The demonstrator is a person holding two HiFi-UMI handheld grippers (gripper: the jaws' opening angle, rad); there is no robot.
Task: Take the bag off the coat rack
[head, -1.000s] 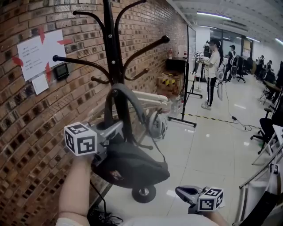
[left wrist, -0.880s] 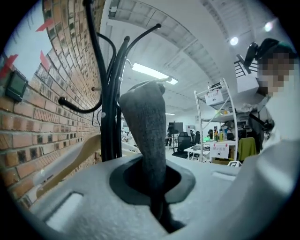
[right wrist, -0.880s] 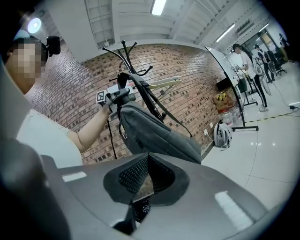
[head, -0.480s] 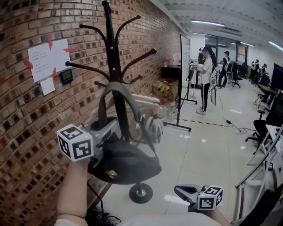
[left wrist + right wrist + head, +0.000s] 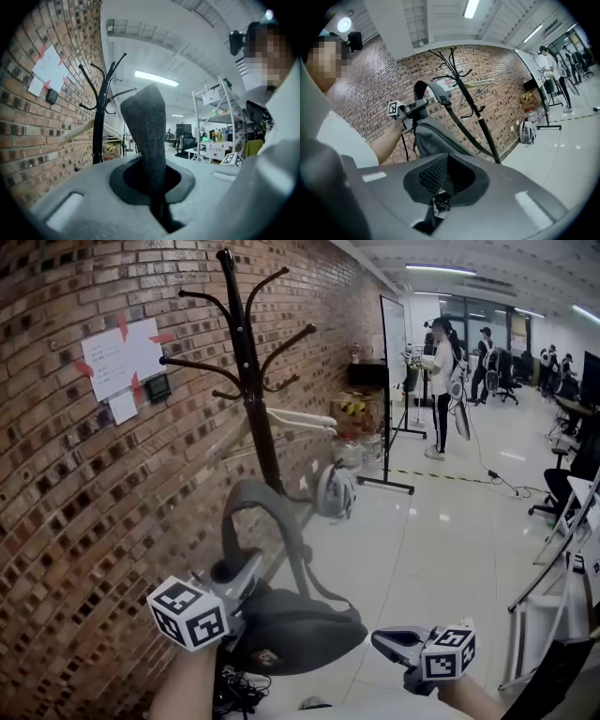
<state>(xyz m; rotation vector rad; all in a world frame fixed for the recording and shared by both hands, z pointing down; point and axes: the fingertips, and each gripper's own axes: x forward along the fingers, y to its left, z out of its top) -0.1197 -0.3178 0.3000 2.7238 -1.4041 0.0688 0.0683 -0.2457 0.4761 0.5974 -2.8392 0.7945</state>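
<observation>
The black coat rack (image 5: pixel 248 381) stands by the brick wall, and no bag hangs on its hooks. A grey bag (image 5: pixel 295 634) hangs low in front of me, clear of the rack, with its strap (image 5: pixel 248 498) arching up. My left gripper (image 5: pixel 239 579) is shut on that strap. In the left gripper view the strap (image 5: pixel 146 136) rises from between the shut jaws of the left gripper (image 5: pixel 157 197), with the rack (image 5: pixel 99 122) behind. My right gripper (image 5: pixel 394 645) is shut and holds nothing, to the right of the bag. The right gripper view shows the bag (image 5: pixel 436 138) hanging from the left gripper (image 5: pixel 415 108).
A grey backpack (image 5: pixel 335 491) leans near the rack's foot. A pale hanger (image 5: pixel 300 418) hangs on the rack. A whiteboard stand (image 5: pixel 389 399) and standing people (image 5: pixel 441 381) are further back. Papers (image 5: pixel 122 357) are taped to the wall. Cables (image 5: pixel 239 690) lie by the wall.
The bag and my left gripper have come down and back from the rack. The rack now stands farther off, with the strap clear of its hooks. The right gripper has barely moved.
</observation>
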